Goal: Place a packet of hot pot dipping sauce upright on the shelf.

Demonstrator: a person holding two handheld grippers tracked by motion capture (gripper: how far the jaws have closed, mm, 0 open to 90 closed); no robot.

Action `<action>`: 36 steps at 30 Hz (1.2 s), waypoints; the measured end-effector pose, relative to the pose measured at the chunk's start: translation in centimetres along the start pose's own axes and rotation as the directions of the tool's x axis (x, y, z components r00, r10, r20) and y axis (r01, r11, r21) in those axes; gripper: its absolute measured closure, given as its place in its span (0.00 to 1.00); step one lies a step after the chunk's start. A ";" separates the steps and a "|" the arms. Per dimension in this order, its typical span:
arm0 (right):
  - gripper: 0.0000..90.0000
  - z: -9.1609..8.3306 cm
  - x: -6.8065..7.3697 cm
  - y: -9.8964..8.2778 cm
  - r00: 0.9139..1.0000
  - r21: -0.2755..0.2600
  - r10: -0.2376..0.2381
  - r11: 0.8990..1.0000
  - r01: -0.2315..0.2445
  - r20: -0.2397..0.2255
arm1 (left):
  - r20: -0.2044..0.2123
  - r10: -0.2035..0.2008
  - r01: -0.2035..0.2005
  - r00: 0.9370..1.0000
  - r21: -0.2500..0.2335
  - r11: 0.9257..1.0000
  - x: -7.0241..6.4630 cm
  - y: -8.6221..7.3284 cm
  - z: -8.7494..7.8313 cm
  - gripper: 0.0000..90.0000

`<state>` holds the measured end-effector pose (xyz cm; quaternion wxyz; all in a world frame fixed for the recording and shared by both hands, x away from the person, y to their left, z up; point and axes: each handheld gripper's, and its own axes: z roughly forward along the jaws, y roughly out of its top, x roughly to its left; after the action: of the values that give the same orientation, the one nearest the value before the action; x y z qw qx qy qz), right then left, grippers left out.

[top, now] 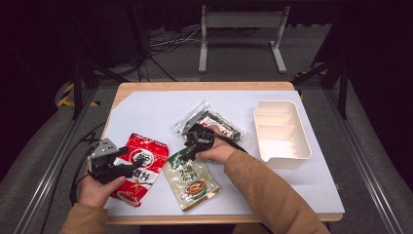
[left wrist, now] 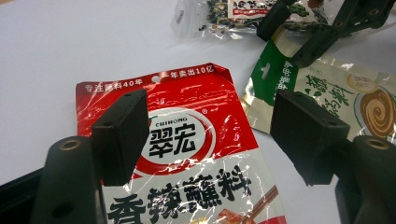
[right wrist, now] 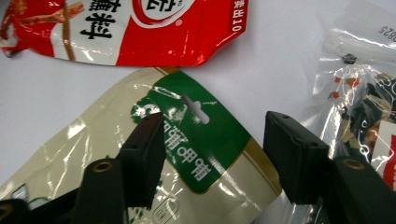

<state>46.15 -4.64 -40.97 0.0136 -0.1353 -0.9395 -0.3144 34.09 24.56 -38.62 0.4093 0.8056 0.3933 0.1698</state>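
Observation:
A red seasoning packet (top: 141, 168) (left wrist: 187, 93) lies flat at the front left of the white sheet. My left gripper (top: 130, 163) (left wrist: 210, 116) hovers over it, open, its jaws straddling the packet's upper half without pressing on it. A cream packet with a green top (top: 192, 180) (right wrist: 93, 140) lies beside the red one (right wrist: 163, 28). My right gripper (top: 187, 153) (right wrist: 215, 135) is open, its jaws standing either side of the green header with the hang hole. A clear packet of dark dried pieces (top: 209, 122) (right wrist: 359, 88) lies just behind the right hand.
A white divided tray (top: 258, 126) stands at the right of the table. A white sheet (top: 146, 112) covers most of the wooden tabletop. In the left gripper view, the right gripper (left wrist: 322, 32) sits above the green-topped packet (left wrist: 336, 93), with the clear packet (left wrist: 219, 14) behind.

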 end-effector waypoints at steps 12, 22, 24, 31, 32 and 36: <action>0.70 -1.0 1.8 -0.1 0.996 0.099 -0.089 0.991 0.087 0.013 | -0.002 0.003 -0.003 1.000 0.007 1.000 0.0 0.0 0.1 0.32; 0.79 -0.3 1.3 -0.6 0.998 0.172 -0.071 0.983 0.070 -0.004 | 0.000 0.000 0.000 1.000 0.008 1.000 0.0 0.0 0.2 0.32; 0.82 -0.1 1.2 -0.7 0.998 0.179 -0.064 0.982 0.064 -0.002 | -0.002 0.002 -0.002 1.000 0.009 1.000 0.0 0.0 0.2 0.32; 0.98 0.4 1.0 -0.7 0.997 0.201 -0.067 0.978 0.056 0.047 | -0.001 0.005 -0.005 1.000 0.012 1.000 0.0 0.0 0.2 0.32; 0.99 0.4 1.0 -0.6 0.996 0.201 -0.073 0.978 0.061 0.055 | -0.003 0.007 -0.007 1.000 0.010 1.000 0.0 0.0 0.2 0.32; 0.99 0.4 1.3 -0.5 0.993 0.202 -0.090 0.977 0.073 0.077 | -0.003 -0.003 0.003 1.000 0.006 1.000 0.1 -0.1 0.1 0.32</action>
<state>44.81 -4.47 -41.48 -0.0259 -0.1079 -0.9707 -0.2133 34.15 24.57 -38.78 0.4066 0.8059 0.3958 0.1691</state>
